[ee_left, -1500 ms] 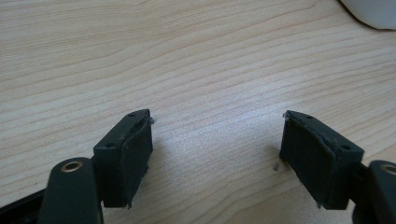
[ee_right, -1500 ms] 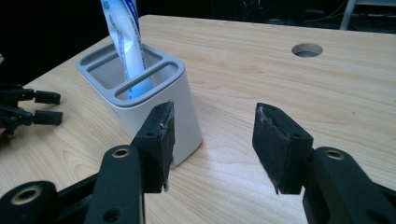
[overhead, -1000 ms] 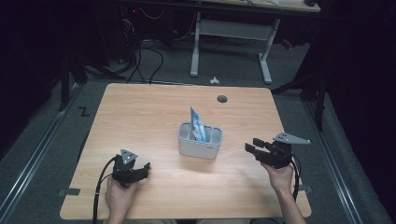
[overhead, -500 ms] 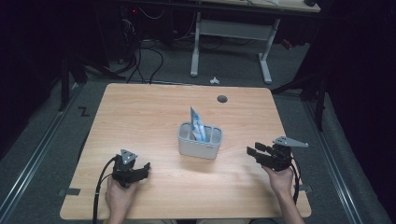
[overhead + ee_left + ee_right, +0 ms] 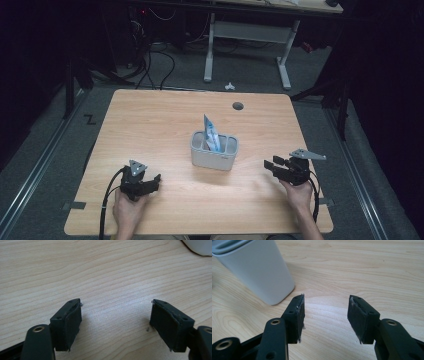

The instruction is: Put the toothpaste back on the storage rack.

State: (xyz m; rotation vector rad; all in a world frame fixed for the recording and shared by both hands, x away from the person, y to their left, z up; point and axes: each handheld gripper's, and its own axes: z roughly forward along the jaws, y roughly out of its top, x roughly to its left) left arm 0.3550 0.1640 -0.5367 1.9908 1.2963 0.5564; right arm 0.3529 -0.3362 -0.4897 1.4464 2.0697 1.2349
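A light grey bin (image 5: 214,151) stands in the middle of the wooden table (image 5: 150,125), with a blue and white packet (image 5: 211,132) sticking up out of it. My left gripper (image 5: 157,179) rests near the front left of the table, open, with bare wood between its jaws (image 5: 115,315). My right gripper (image 5: 269,166) is low over the table to the right of the bin, open and empty; its own view (image 5: 325,307) has the bin (image 5: 259,270) close at the upper left.
A round cable hole (image 5: 238,106) sits in the table's far side. Beyond the table stand a white desk frame (image 5: 247,35) and floor cables (image 5: 150,65). A dark chair base (image 5: 325,90) is at the far right.
The right gripper has sunk a little toward the table. The left gripper has stayed put.
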